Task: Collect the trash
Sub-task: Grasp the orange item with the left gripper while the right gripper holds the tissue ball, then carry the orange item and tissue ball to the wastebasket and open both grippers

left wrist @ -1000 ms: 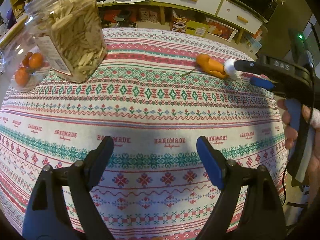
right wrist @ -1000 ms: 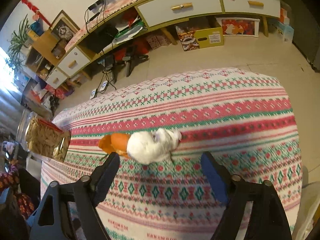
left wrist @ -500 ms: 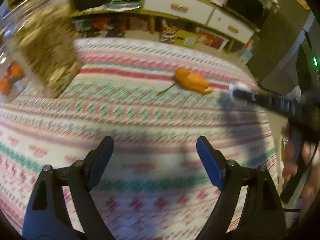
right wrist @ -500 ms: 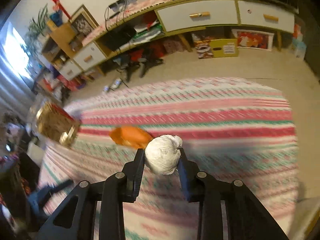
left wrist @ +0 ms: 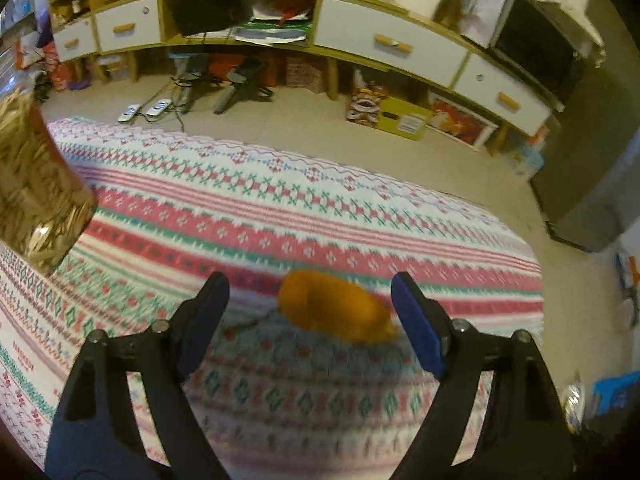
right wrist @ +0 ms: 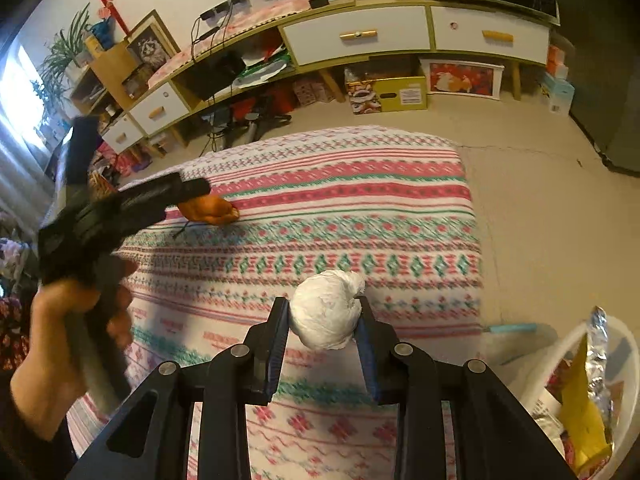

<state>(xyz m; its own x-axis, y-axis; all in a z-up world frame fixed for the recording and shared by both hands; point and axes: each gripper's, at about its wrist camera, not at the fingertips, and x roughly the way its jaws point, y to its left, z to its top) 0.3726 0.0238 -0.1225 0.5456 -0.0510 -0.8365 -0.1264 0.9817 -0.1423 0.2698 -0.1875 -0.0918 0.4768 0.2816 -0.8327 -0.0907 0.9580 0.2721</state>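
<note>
Right gripper [right wrist: 322, 316] clamps a white paper wad [right wrist: 325, 313]; left gripper [left wrist: 310, 312] closes around an orange peel [left wrist: 334, 307].

In the right wrist view the wad sits pinched between both pads, lifted above the worktop [right wrist: 360, 216] with its patterned red, green and white cloth. A white bin [right wrist: 624, 432] holding foil and yellow wrappers stands at four o'clock of the wad, off the worktop's edge. At ten o'clock of the wad, the left gripper, gripped by a hand [right wrist: 60, 344], reaches over the peel near the far edge. In the left wrist view that gripper's jaws are closing, spread wide, with the blurred peel between them on the cloth; the pads do not press it. A clear jar [left wrist: 36, 196] of pale seeds stands at nine o'clock of the peel, well apart.
</note>
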